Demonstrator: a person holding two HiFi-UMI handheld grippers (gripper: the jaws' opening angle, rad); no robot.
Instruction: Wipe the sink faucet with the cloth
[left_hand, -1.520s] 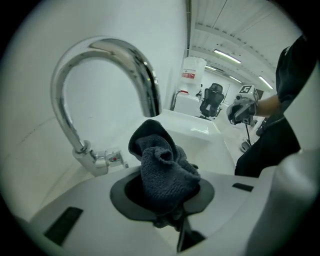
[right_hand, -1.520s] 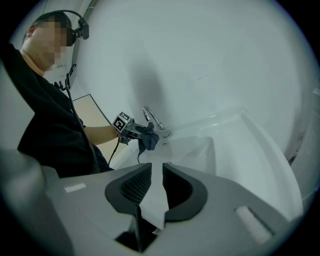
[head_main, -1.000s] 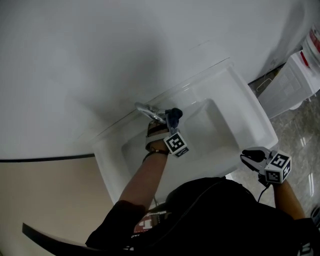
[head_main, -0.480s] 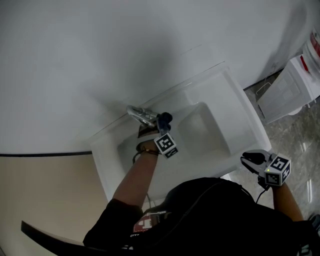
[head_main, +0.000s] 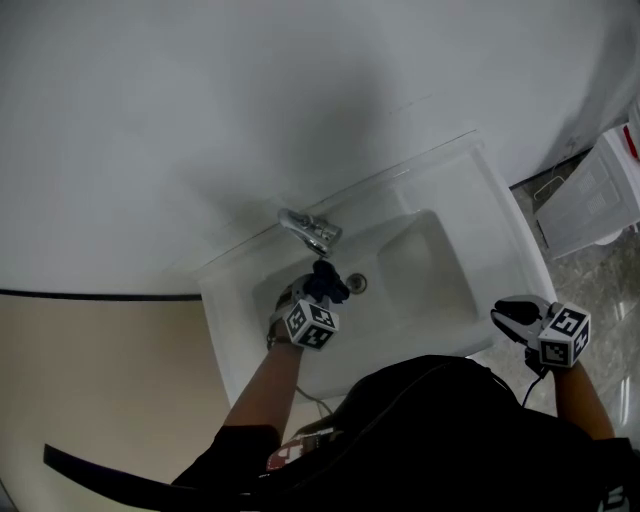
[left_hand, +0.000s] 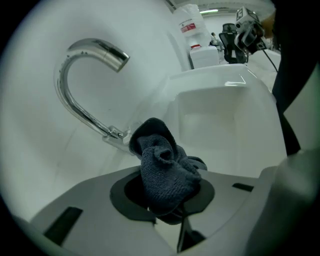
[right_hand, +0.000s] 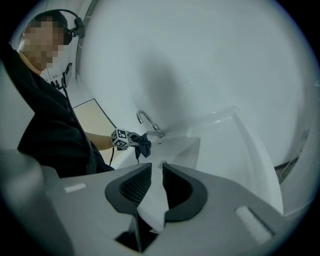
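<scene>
Plain white wall all around, with glossy stone floor (head_main: 600, 270) showing at the right where a white bin (head_main: 598, 195) stands. Count is easy: one sink (head_main: 500, 230), one faucet (head_main: 308, 229), one cloth (head_main: 326, 281), one drain (head_main: 357, 284), two hand-held grippers. The sink is a white rectangular one fixed against the wall, and the curved chrome faucet sits at its back edge, spout arching out over the basin. The left hand-held gripper (head_main: 321, 291) is over the basin just in front of the faucet, pointing steeply down, and its jaws are clamped on the dark blue-grey cloth, which is all bunched up and bulging out past the tips. From the head view the cloth hangs between the faucet and the drain, close to both, with a bit of white basin showing between it and the spout, so it doesn't look like it's touching the metal right now. The right hand-held gripper (head_main: 514, 314) is way off to the side, well apart from the faucet, out past the sink's front right corner. Its jaws stand a narrow gap apart with nothing in them, you can just see the white sink through the slot.
</scene>
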